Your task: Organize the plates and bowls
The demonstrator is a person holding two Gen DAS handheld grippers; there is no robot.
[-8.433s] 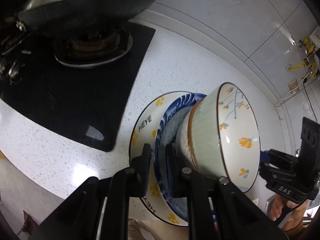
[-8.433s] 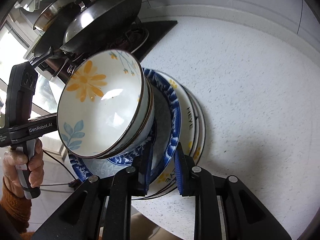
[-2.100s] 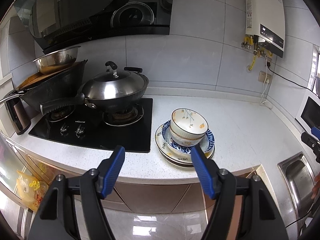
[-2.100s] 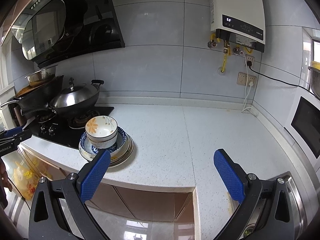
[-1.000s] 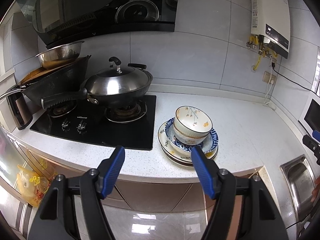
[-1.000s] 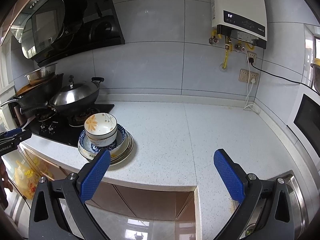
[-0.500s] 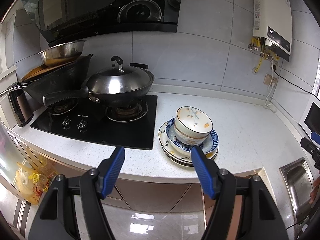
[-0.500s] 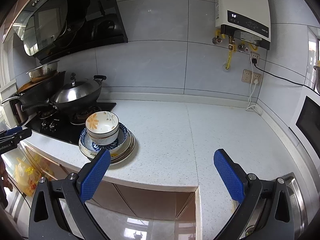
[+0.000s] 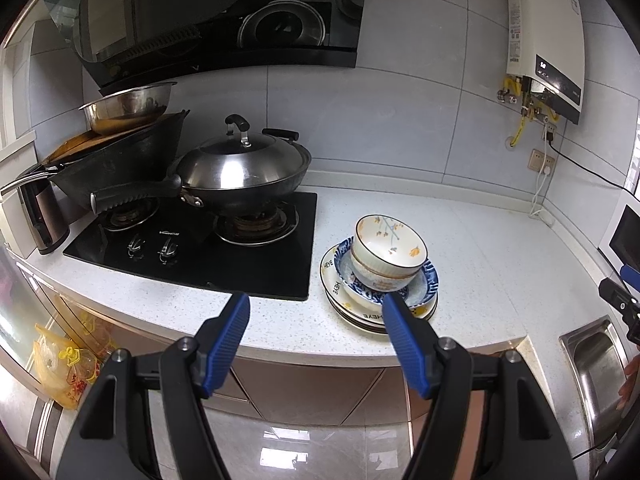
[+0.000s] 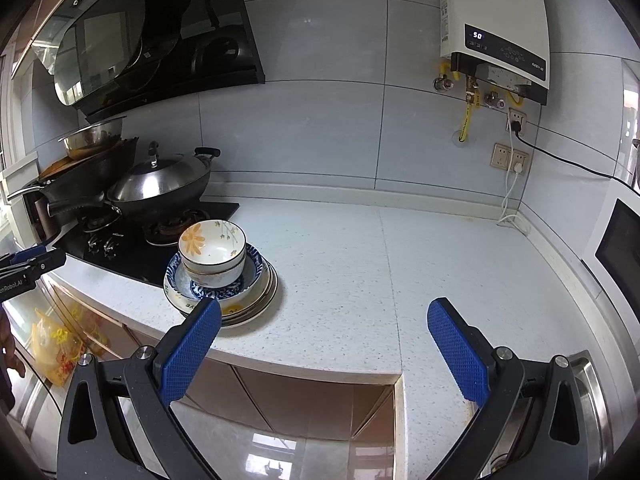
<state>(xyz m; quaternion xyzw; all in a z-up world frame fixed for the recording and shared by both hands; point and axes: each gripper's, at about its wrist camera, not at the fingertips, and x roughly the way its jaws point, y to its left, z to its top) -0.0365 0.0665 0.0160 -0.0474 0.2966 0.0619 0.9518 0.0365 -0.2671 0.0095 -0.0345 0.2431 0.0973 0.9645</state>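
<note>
On the white speckled counter stands one stack of dishes: flat plates (image 9: 338, 286) (image 10: 264, 304) at the bottom, a blue-patterned deep plate (image 9: 424, 284) (image 10: 252, 272) on them, and nested flower bowls (image 9: 388, 250) (image 10: 212, 252) on top. My left gripper (image 9: 316, 306) hangs open in front of the counter edge, well short of the stack, nothing between its blue pads. My right gripper (image 10: 324, 312) is open wide too, off the counter's front, with the stack beyond its left finger (image 10: 192, 344). Each gripper shows at the edge of the other's view.
A black gas hob (image 9: 200, 240) with a lidded wok (image 9: 240, 172) lies left of the stack. A steel sink (image 9: 596, 364) sits at the right end. A wall heater (image 10: 496, 28), sockets and cables occupy the back right corner. A yellow bag (image 9: 64, 364) hangs below the counter.
Since the oldest frames both grippers have let go of the dishes and drawn back from the counter. Over the last second the views barely shift; the stack stays put.
</note>
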